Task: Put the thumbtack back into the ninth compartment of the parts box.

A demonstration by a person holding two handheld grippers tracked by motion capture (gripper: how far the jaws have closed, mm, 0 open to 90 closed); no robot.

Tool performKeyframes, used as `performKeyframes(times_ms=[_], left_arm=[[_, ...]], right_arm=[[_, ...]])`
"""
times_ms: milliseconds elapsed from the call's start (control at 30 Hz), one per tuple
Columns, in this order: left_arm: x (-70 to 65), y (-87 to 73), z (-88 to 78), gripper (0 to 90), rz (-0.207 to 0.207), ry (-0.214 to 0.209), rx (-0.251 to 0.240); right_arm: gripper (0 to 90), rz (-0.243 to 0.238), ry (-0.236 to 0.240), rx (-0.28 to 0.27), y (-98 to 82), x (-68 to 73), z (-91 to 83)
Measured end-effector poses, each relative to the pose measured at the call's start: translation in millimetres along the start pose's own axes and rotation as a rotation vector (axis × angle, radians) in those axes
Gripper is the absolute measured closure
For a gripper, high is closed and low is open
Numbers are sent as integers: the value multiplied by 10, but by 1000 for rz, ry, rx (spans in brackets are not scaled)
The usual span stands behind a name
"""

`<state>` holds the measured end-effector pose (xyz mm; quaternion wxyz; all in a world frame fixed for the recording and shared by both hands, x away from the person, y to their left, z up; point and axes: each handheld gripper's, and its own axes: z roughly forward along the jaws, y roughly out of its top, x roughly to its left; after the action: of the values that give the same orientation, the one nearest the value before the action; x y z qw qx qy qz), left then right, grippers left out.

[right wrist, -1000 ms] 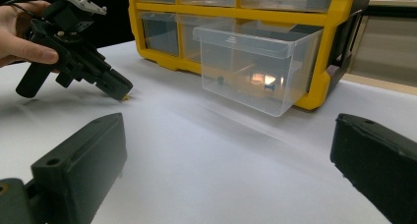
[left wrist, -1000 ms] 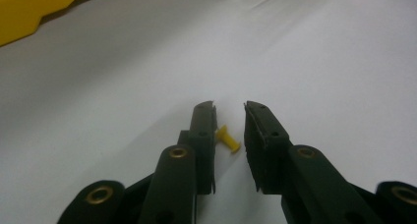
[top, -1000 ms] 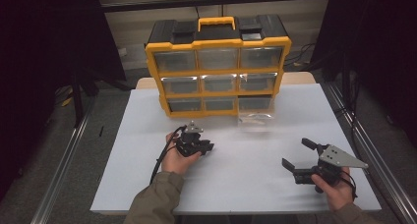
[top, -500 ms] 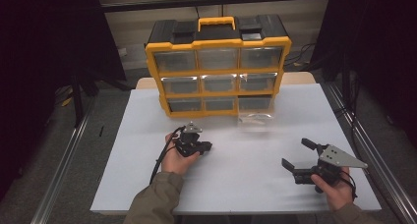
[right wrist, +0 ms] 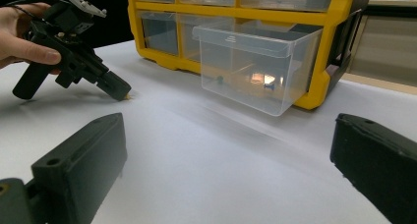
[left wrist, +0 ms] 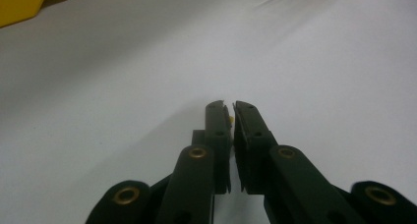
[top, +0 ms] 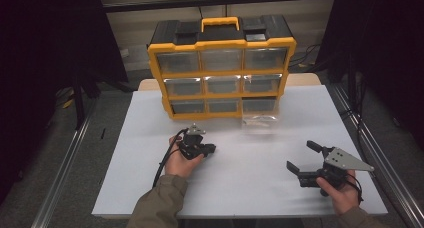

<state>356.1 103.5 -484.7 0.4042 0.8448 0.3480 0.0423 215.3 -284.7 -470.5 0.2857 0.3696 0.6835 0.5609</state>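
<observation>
Two handheld grippers on a white table before a yellow drawer cabinet.

The left gripper (top: 209, 149) lies low over the white table (top: 140, 138), its jaws drawn together; whether anything sits between them is too small to tell. The right gripper (top: 301, 156) is well apart near the right edge, jaws spread wide and empty. Behind them stands the yellow drawer cabinet (top: 222, 68) with a clear drawer (top: 259, 122) pulled out at its bottom right.
</observation>
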Motion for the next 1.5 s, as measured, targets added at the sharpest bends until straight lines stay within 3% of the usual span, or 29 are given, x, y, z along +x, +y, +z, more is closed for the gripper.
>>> performKeyframes(times_ms=[300, 500, 833, 900, 1500], left_arm=[[4, 18, -11, 855, -12, -3, 15], [1, 47, -22, 856, -21, -23, -13], [2, 113, -47, 856, -32, -22, -35], [2, 130, -63, 855, -31, -21, -20], [-19, 310, -137, 856, -39, -33, -54]], right_arm=[[0, 3, -3, 4, 2, -6, -5], [0, 0, 1, 2, 3, -6, -4], [0, 4, -3, 4, 2, -6, -4], [0, 4, -4, 4, 1, -6, -4], [0, 3, -3, 3, 3, -6, -5]])
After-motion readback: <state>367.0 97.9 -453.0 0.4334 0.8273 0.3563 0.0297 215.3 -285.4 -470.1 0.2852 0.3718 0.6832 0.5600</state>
